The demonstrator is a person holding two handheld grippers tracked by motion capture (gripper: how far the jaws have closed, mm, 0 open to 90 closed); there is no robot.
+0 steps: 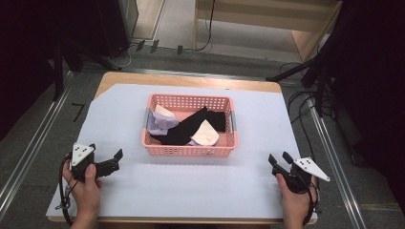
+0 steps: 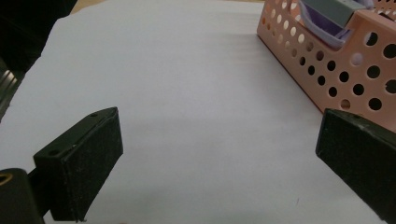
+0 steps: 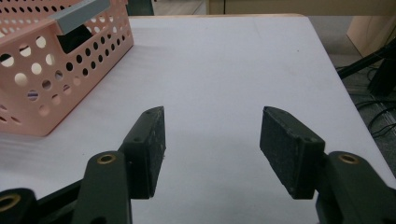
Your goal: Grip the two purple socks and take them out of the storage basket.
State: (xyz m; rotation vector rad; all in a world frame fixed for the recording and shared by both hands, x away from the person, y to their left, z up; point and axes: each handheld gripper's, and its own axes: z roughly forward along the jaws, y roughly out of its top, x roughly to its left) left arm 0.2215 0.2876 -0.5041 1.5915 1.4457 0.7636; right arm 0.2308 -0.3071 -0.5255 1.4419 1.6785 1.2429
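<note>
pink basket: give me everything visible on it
The pink basket is a rectangular, plastic-looking bin with rows of round holes in its walls and a grey handle piece at each short end. It sits upright and square on the white sheet, near the table's middle. Inside lie crumpled fabric pieces: black, lilac and cream. Both tools, left and right, are open and clear of it.

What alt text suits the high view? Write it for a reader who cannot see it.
A pink basket holding black, lilac and cream socks sits mid-table on a white sheet. A person's hands hold the left gripper and right gripper near the table's front corners, both with jaws apart and holding nothing.
</note>
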